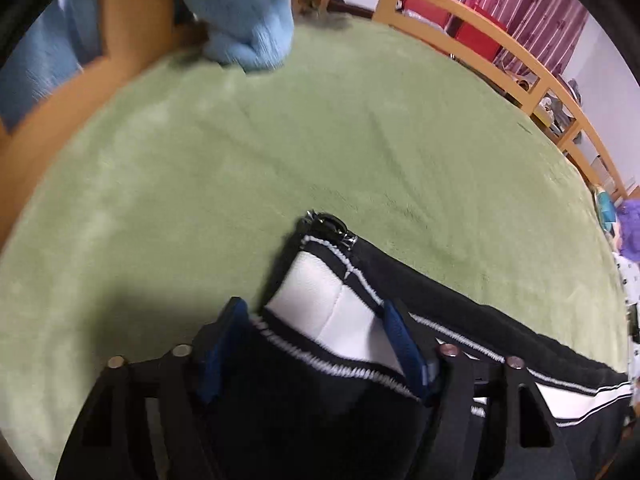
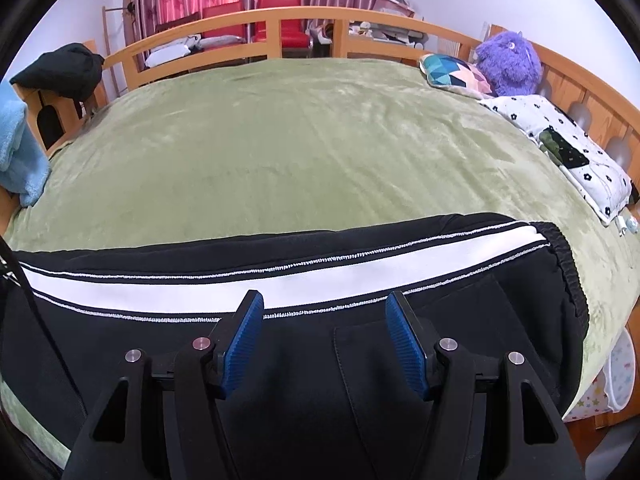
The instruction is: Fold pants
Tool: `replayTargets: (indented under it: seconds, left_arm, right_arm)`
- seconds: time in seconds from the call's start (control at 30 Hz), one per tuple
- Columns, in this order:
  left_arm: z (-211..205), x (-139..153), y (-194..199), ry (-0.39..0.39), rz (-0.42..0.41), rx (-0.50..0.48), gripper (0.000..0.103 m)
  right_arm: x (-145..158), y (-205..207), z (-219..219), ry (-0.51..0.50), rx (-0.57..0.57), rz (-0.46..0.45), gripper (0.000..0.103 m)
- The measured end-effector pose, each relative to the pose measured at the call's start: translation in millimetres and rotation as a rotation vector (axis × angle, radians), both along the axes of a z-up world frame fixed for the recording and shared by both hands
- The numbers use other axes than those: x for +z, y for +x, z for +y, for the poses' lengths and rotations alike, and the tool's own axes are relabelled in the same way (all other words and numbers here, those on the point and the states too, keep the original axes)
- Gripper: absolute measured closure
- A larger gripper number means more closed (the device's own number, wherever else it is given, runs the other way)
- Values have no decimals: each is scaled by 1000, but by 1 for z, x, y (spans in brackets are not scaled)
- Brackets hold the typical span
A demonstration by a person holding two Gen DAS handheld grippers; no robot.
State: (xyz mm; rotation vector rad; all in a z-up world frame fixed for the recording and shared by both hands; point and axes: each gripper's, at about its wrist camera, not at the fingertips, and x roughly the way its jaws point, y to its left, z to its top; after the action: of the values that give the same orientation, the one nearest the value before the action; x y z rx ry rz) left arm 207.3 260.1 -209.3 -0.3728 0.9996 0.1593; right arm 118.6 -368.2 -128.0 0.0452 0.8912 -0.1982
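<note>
- Black pants with a white side stripe lie across the green bed cover, filling the lower frame.
- No writing can be read.
- Left gripper has its fingers spread around a raised pant hem by a zipper.
- Right gripper hovers above the pants, fingers spread.
- Purple plush toy sits upper right.

Both wrist cams low, close over pants on bed.
</note>
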Motion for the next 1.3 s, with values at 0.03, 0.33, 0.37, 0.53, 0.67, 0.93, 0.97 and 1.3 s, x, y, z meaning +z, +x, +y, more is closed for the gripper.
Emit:
replayTargets:
  seconds: [0.03, 0.33, 0.37, 0.53, 0.67, 0.93, 0.97, 1.3]
  left_arm:
    - [-2, -3, 5, 6, 1, -4, 32]
    - [-13, 29, -7, 18, -125, -38, 83]
    - [-9, 41, -17, 22, -165, -32, 83]
    - [10, 54, -32, 13, -171, 9, 81]
    - [-1, 17, -16, 117, 15, 65, 63]
    - [-50, 73, -58, 243, -93, 92, 36]
    - [-59, 77, -62, 247, -101, 85, 35]
    - [-166, 83, -97, 105, -140, 7, 31]
  right_arm:
    - [-1, 2, -1, 4, -7, 7, 41]
    - [-7, 7, -7, -33, -58, 24, 41]
    - [-6, 6, -8, -33, -64, 21, 41]
    - [4, -4, -26, 15, -112, -36, 41]
    - [14, -17, -47, 54, -136, -63, 41]
    - [46, -85, -144, 27, -276, -129, 24]
    - [42, -93, -165, 49, -300, -121, 23]
    - [-53, -89, -271, 434, -348, 6, 23]
